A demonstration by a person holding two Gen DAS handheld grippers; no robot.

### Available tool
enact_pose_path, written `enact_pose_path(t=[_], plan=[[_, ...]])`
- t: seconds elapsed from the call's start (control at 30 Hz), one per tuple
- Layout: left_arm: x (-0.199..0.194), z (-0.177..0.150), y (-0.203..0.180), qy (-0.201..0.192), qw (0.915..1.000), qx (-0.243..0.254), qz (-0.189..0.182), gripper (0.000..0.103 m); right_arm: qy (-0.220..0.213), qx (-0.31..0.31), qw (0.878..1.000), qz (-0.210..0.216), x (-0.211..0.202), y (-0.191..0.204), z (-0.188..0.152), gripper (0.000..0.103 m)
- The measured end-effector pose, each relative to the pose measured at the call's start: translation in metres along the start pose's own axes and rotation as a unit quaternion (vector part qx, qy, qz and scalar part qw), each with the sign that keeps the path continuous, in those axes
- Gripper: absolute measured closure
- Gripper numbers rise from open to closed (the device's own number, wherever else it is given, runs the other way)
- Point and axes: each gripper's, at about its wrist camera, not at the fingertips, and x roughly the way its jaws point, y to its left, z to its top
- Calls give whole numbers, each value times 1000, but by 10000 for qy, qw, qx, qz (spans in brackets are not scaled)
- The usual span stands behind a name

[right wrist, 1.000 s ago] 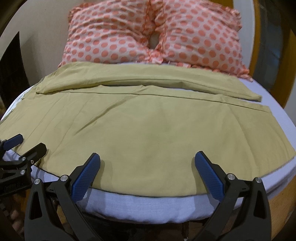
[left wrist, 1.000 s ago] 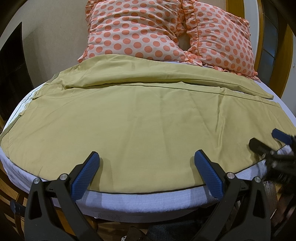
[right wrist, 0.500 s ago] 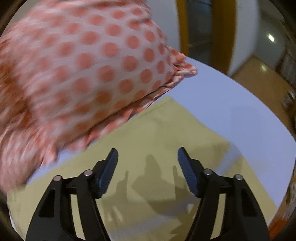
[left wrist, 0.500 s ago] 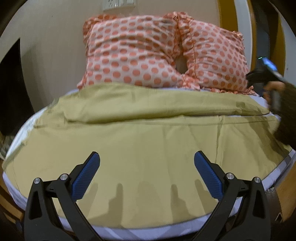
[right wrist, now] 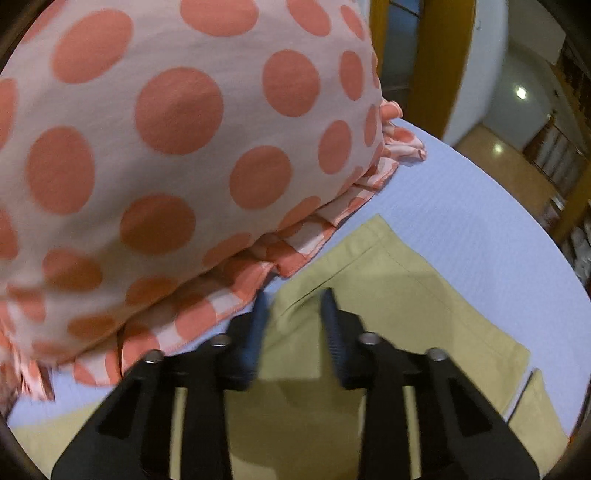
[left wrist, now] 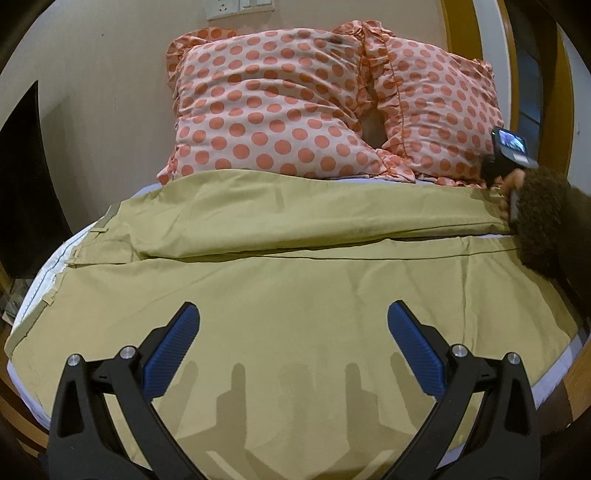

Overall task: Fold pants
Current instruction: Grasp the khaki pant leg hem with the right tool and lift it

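Khaki pants (left wrist: 295, 295) lie spread flat across the bed, waistband at the left, the two legs running to the right. My left gripper (left wrist: 291, 339) is open and empty, hovering over the near leg. My right gripper (right wrist: 295, 306) is at the far leg's hem corner (right wrist: 369, 266), close under a pillow; its blue pads have narrowed around the fabric edge but a gap still shows and the image is blurred. In the left wrist view the right gripper's body (left wrist: 509, 155) sits at the far right edge of the far leg.
Two pink pillows with orange dots (left wrist: 288, 107) stand at the head of the bed, one (right wrist: 166, 147) right beside the right gripper. A pale sheet (right wrist: 480, 214) covers the mattress. A wooden frame (left wrist: 458, 26) and wall are behind.
My right gripper moved from the near bed edge to the far leg's hem by the pillow and its jaws have narrowed. My left gripper moved forward over the pants, still open.
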Motion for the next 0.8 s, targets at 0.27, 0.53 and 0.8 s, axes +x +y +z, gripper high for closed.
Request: enact_pose_path(t=[0.27, 0.53, 0.8], plan=[[-3, -3, 12, 71, 9996, -254, 130, 2, -65, 964, 9885, 1167, 9, -58, -10, 99], [-25, -4, 36, -194, 9969, -761, -40, 2, -668, 1559, 9334, 3162, -78, -161, -75, 99], [-33, 18, 69, -474, 9894, -1215, -632, 2, 265, 2133, 9050, 3671, -125, -224, -183, 92]])
